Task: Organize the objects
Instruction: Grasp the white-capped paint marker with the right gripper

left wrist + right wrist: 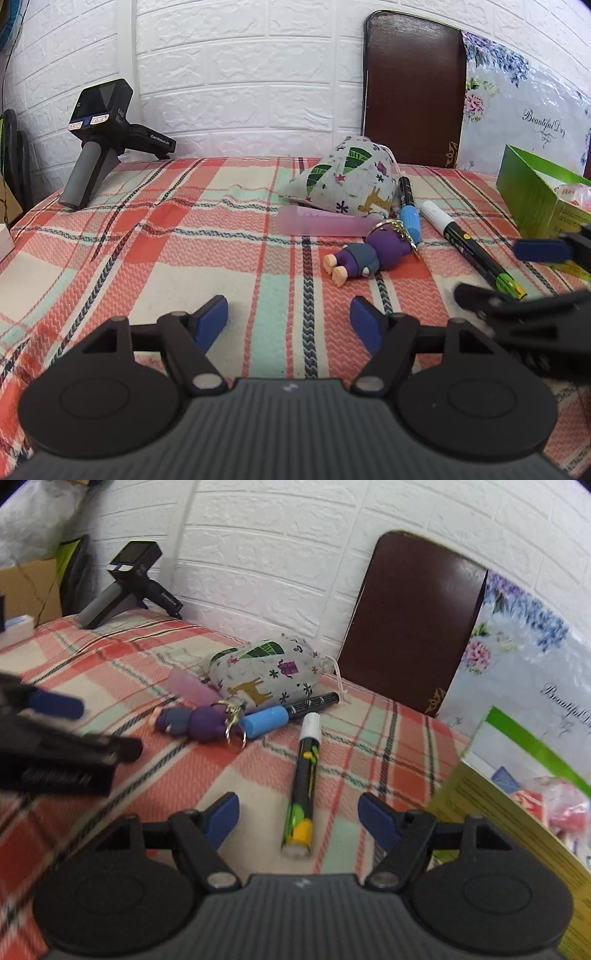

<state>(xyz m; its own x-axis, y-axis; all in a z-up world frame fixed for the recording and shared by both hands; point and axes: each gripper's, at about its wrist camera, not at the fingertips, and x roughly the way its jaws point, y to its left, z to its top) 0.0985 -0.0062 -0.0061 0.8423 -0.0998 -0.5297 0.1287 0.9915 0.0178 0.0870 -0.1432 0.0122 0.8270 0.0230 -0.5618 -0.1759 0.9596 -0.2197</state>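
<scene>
Plaid counter [110, 236]; white-capped marker [303, 779] between spread right tongs [298, 818]; left tongs [289, 319] released, short of purple figure keychain [364, 256].

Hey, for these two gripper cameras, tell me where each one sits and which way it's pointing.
Left wrist: sits on the open left gripper, low over the plaid tablecloth, facing the brick wall; the right gripper enters at right.
Right wrist: sits on the open right gripper, aimed along the white-capped marker; the left gripper enters at left.
Shared: purple figure keychain, printed pouch, blue-capped marker, green box.
</scene>
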